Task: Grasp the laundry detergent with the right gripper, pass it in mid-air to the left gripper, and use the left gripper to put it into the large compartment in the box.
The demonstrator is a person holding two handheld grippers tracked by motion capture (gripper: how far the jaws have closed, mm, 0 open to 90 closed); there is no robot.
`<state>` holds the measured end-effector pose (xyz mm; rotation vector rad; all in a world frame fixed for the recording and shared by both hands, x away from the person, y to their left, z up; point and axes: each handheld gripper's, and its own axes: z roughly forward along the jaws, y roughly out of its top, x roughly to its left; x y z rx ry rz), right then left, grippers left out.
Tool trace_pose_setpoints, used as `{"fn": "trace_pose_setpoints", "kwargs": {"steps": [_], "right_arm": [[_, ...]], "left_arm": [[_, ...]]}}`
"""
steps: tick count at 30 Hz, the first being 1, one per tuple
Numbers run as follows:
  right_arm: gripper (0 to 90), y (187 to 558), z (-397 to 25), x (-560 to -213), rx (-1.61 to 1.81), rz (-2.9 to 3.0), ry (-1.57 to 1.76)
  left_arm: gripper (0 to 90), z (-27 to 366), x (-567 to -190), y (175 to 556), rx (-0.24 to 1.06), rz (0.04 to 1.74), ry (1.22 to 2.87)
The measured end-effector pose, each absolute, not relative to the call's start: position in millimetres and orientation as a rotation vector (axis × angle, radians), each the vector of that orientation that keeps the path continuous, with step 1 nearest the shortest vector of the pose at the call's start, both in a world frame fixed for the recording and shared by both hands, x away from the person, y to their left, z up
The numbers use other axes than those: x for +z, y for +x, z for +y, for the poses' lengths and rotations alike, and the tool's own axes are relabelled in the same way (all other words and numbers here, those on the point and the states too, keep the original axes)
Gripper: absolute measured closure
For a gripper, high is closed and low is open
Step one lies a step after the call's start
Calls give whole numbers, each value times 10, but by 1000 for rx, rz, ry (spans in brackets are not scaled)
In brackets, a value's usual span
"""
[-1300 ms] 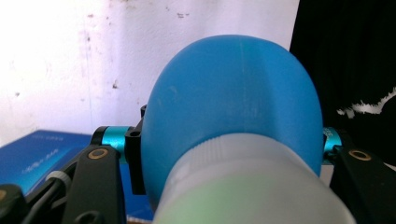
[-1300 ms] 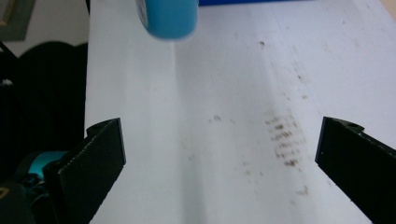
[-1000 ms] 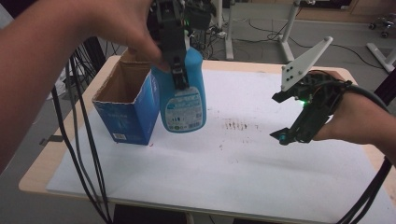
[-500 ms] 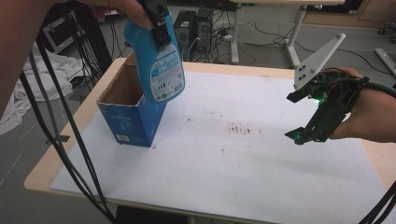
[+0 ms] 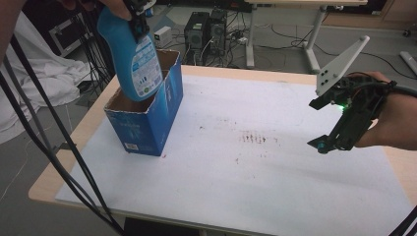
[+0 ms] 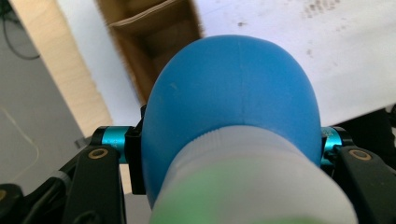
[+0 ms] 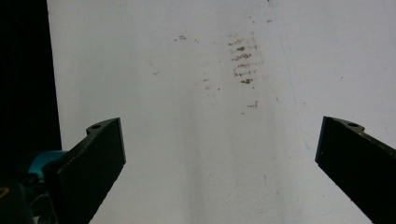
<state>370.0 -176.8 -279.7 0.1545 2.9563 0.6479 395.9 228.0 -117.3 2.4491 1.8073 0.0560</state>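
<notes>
**Blue bottle held over the open carton, lowering not yet finished**

The jaws of the left gripper point(image 6: 224, 144) are closed against both sides of a blue plastic bottle point(image 5: 132, 51), just below its white cap point(image 6: 247, 182), and the bottle is carried by them. The jaws of the right gripper point(image 7: 219, 154) are spread wide apart with nothing between them; that gripper is held above the bare white table cover point(image 5: 275, 187), near a patch of brown smudges point(image 7: 243, 60), well apart from the work.

In the high view the bottle is seen tilted, its labelled side turned toward the camera, with its base at or just inside the mouth of a blue cardboard box point(image 5: 147, 118) that stands upright near the left rear corner of the table point(image 5: 49, 182). Whether the base has been brought to rest on the box floor cannot be told; the brown inside of the box point(image 6: 154, 37) is seen beyond the bottle in the left gripper view.

The task is judged to be well along: the bottle has been picked up and brought to the box. What is left is judged to be 3 small steps: the bottle straightened and lowered fully inside, the grip released, and the left gripper lifted clear. The tilt could catch the base on the box rim.
</notes>
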Motion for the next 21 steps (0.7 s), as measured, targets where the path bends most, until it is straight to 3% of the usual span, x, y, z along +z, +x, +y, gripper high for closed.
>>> {"fn": "trace_pose_setpoints", "kwargs": {"steps": [13,21], "right_arm": [[9,3686,-1767,-2836,639,2956,161],[8,3699,-1787,-2881,634,2955,184]], "left_arm": [[394,2488,-1567,4189,37,1873,2481],[394,2526,-1926,4283,15,1642,2679]]}}
